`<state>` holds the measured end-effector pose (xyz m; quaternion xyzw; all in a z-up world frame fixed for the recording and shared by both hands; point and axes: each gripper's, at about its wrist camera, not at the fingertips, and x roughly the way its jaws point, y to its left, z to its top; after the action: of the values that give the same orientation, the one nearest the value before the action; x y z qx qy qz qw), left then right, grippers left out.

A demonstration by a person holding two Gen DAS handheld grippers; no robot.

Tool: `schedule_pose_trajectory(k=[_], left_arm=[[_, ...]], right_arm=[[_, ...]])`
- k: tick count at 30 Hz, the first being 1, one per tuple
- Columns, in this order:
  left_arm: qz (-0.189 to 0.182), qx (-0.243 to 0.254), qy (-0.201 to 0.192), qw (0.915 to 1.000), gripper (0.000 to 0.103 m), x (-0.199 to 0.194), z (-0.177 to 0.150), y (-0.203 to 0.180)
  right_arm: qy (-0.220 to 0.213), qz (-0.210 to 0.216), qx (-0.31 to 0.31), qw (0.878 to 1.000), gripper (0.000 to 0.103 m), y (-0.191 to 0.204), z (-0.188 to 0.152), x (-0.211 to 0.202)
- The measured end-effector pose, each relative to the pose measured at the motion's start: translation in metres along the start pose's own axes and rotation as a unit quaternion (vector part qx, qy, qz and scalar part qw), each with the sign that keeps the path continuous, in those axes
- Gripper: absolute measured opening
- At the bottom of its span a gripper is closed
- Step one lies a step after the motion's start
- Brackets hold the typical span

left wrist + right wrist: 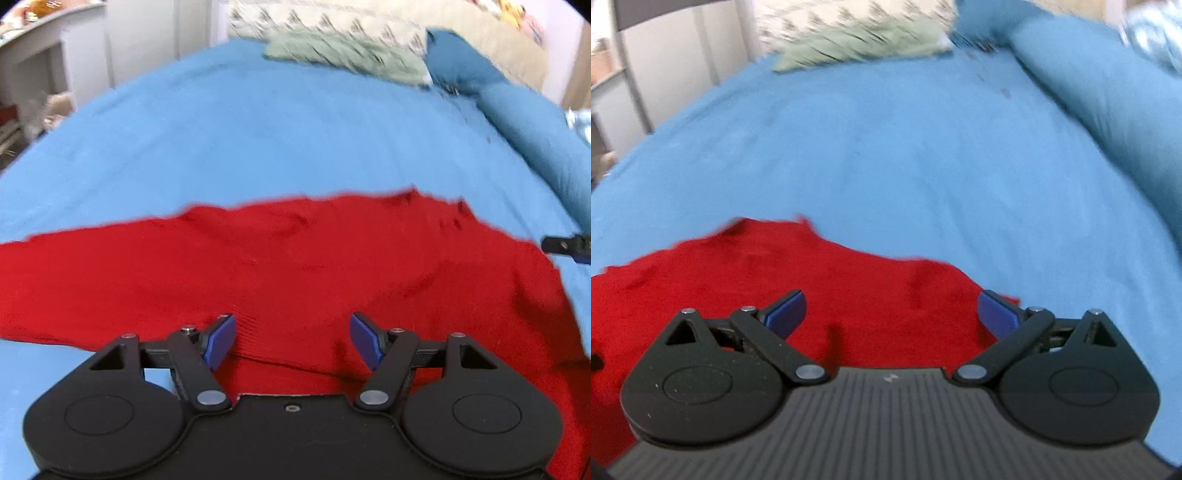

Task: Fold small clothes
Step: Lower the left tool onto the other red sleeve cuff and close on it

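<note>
Lining up my first grasp on the red top (295, 266)

Left gripper (293, 341) and right gripper (892, 314) hover with jaws wide, holding nothing; next I must pinch an edge low in frame.

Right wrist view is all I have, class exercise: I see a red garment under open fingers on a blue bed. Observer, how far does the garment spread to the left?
Observer: In the left wrist view the red garment stretches across almost the whole frame, a long arm of it running off the left edge.
Operator: Is the left gripper holding any of it?
Observer: No. The left gripper is open, its blue fingers spread above the cloth near a ribbed edge.
Operator: Can you see my gripper from there?
Observer: Only a dark tip of the right gripper at the right edge, beside the garment's right side; the right gripper itself is open.
</note>
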<state>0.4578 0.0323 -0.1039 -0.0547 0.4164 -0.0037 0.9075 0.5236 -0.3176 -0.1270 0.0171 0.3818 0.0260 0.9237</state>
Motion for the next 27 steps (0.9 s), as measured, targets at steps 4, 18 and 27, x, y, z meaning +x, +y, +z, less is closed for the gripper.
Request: schedule_pose_trajectory(k=[4, 18, 27], left_arm=[[0.018, -0.029, -0.029, 0.999, 0.075, -0.047, 0.007, 0.027], [0.15, -0.24, -0.064, 0.957, 0.097, -0.101, -0.015, 0.224], [0.178, -0.336, -0.052, 0.9234, 0.053, -0.034, -0.027, 0.317]], right_arm=[[-0.015, 0.026, -0.01, 0.999, 0.103, 0.04, 0.011, -0.063], [-0.007, 0.096, -0.051, 0.994, 0.103, 0.217, -0.029, -0.131], [0.028, 0.101, -0.062, 0.993, 0.103, 0.283, -0.057, -0.077]])
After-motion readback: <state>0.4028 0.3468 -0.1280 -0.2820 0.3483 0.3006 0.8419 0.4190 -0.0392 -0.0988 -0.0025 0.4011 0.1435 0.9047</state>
